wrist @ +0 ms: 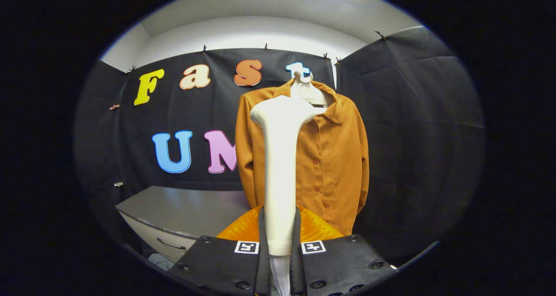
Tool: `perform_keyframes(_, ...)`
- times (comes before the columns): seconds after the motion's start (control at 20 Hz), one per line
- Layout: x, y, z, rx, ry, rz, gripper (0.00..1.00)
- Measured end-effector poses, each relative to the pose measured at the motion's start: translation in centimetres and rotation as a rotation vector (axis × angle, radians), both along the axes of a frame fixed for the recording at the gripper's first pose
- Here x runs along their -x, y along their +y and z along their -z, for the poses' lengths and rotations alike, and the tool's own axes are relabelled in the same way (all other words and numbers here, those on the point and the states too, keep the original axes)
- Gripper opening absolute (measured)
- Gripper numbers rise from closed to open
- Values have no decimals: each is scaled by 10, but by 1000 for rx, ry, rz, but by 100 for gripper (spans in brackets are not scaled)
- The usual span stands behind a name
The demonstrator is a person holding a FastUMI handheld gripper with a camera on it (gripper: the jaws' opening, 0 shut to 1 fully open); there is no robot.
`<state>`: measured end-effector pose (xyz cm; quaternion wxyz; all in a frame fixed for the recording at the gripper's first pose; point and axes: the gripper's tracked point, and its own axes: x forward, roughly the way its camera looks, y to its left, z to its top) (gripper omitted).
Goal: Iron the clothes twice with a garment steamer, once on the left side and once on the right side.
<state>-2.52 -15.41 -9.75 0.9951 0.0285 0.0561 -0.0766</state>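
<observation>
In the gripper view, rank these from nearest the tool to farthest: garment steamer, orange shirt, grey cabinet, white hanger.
1. Garment steamer: gripped between the fingers of the tool, standing upright.
2. Grey cabinet: low, beyond the fingers, beside the shirt.
3. Orange shirt: hanging behind the steamer.
4. White hanger: at the shirt's collar; too close to the shirt to separate.

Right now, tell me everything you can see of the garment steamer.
The garment steamer is a smooth, off-white wand that looks like plastic: a long straight handle widening at the top into a broad head that tilts toward the orange shirt hanging on a white hanger. It stands upright, clamped between the jaws of the gripper, which press on both sides of its lower handle. A pale, translucent piece continues below the grip. Whether the head touches the shirt cannot be told; no steam is visible.
</observation>
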Motion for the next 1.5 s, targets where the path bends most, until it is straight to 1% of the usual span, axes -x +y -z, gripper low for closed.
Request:
perform_keyframes(0.1,-5,-5,-26,15,-36,-7,20)
perform_keyframes(0.3,-15,-27,-58,20,-87,-5,20)
perform_keyframes(0.45,-29,-59,-65,18,-112,38,20)
perform_keyframes(0.6,-43,-95,-58,10,-112,90,20)
perform_keyframes(0.75,-59,-122,-38,-3,-93,126,20)
perform_keyframes(1.05,-90,-161,22,-25,0,155,20)
perform_keyframes(1.2,-96,-165,57,-59,58,150,20)
perform_keyframes(1.4,-92,-162,116,-97,161,132,21)
perform_keyframes(1.5,-93,-161,136,-106,195,131,21)
